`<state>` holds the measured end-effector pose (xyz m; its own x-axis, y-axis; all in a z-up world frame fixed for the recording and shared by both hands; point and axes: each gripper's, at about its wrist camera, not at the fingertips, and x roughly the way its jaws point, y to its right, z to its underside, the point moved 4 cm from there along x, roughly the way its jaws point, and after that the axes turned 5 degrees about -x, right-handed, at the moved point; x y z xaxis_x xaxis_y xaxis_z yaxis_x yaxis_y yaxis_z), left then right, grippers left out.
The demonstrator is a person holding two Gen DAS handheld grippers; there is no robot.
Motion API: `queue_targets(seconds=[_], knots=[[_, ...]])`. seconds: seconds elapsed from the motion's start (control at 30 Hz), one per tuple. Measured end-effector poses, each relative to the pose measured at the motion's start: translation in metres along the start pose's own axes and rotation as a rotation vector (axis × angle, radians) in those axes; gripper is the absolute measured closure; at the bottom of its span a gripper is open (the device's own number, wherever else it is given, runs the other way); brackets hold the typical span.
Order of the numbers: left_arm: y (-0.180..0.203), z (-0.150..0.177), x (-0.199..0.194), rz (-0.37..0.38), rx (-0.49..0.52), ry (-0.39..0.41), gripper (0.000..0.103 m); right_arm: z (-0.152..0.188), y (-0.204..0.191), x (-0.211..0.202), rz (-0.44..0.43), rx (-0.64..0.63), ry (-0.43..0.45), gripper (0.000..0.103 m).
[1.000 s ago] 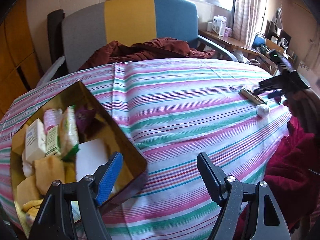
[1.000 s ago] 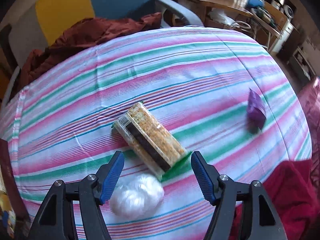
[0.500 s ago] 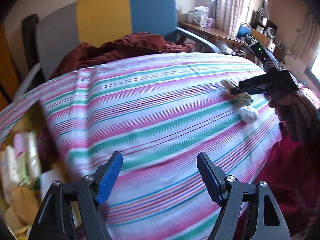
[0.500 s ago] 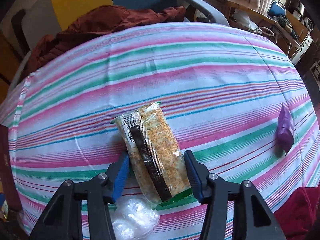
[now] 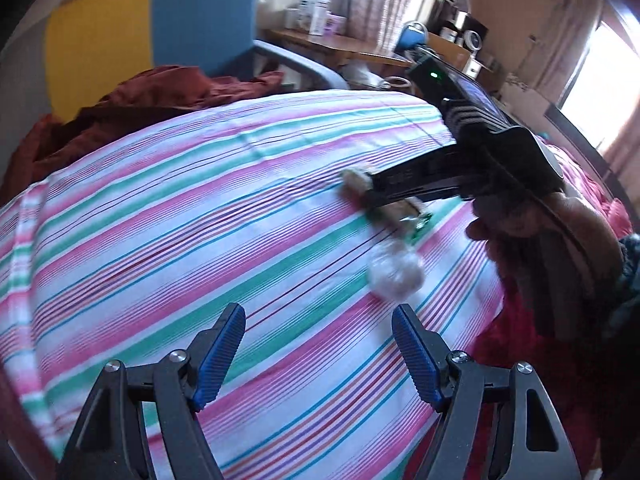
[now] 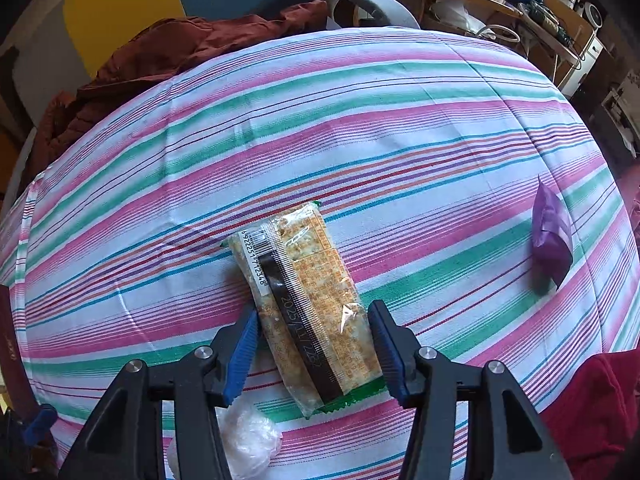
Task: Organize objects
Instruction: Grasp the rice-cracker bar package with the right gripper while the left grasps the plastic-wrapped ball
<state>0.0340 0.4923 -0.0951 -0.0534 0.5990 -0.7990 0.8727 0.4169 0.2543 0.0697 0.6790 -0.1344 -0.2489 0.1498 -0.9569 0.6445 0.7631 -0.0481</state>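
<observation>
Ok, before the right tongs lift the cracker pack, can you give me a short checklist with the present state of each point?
1. Cracker pack sits between the pads of the right tongs: ok; the jaws have just been closing on it.
2. Pads press both long sides: ok, by the right wrist view.
3. Grip is centred on the pack: not ok, it is at the near half.
4. White plastic ball is clear of the grip: ok, it lies beside the pack, outside the jaws.
5. Left tongs are open and empty: ok.
6. Purple packet lies apart from the pack: ok.
</observation>
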Motion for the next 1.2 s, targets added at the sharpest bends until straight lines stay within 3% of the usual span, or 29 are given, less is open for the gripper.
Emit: queue_targets(seconds=[0.2,0.37,0.5,0.53,0.57,0.67,0.7,1.0,1.1,1.2], knots=[[0.025,-0.011,0.032,0.066,0.030,-0.034,0.027,0.001,0.006,0.001,-0.006,0.030,-0.008,0.047],[0.034,-0.015,0.063,0.067,0.041,-0.073,0.028,0.003,0.005,0.001,0.002,0.022,-0.009,0.046],[0.035,-0.021,0.080,0.063,0.018,-0.084,0.041,0.005,0.003,0.003,0.015,0.004,-0.011,0.044],[0.037,-0.022,0.082,0.066,0.025,-0.085,0.057,0.005,0.001,0.003,0.021,-0.007,-0.011,0.044],[0.037,-0.022,0.082,0.061,0.030,-0.084,0.065,0.006,0.000,0.003,0.028,-0.017,-0.009,0.043],[0.027,-0.015,0.073,0.045,0.007,-0.062,0.065,0.007,-0.005,0.002,0.046,-0.059,0.011,0.046],[0.019,-0.010,0.068,0.029,-0.004,-0.052,0.065,0.008,-0.008,0.000,0.039,-0.075,0.021,0.052],[-0.060,0.045,0.001,-0.248,-0.137,0.057,0.065,0.022,-0.064,-0.009,-0.126,-0.301,0.047,0.054],[-0.078,0.057,-0.007,-0.281,-0.159,0.089,0.065,0.031,-0.082,-0.012,-0.184,-0.401,0.046,0.054],[-0.076,0.058,-0.006,-0.297,-0.138,0.102,0.065,0.046,-0.104,-0.011,-0.159,-0.490,0.026,0.054]])
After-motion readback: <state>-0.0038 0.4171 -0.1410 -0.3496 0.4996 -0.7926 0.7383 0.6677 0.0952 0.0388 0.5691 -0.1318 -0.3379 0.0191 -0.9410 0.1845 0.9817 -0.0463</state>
